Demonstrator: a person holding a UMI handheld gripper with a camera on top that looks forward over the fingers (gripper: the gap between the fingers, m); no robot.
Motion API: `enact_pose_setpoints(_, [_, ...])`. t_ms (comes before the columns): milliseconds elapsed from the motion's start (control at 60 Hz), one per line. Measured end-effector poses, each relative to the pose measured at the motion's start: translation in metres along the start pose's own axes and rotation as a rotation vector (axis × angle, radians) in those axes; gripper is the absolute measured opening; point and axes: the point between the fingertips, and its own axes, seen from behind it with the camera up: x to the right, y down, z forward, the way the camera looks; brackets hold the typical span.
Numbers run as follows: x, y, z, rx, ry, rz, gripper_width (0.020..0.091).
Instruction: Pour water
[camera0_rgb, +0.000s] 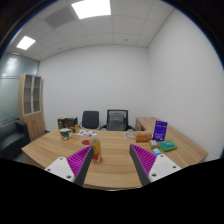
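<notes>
While my claw (113, 165) hangs above the near edge of the wooden table (110, 172), its two fingers stand apart with nothing clamped between them. Only the inner pads (80, 160) show clearly; the finger bases are cut off below. Just ahead of the left finger, slightly inside it, a small orange bottle (97, 150) stands upright, long axis vertical, top pointing at the ceiling. Whether it holds water I cannot tell. Beyond the left finger a mug (65, 133) sits among small items too tiny to identify. Beyond the right finger stand a purple box (160, 130) and a green object (167, 146). Two dark chairs (104, 119) face me across the table, their lower parts hidden behind it.
</notes>
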Motion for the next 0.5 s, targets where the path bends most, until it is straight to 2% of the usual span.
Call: enact_pose_setpoints(500, [0.005, 0.021, 0.021, -0.035, 0.031, -0.001, 0.0793])
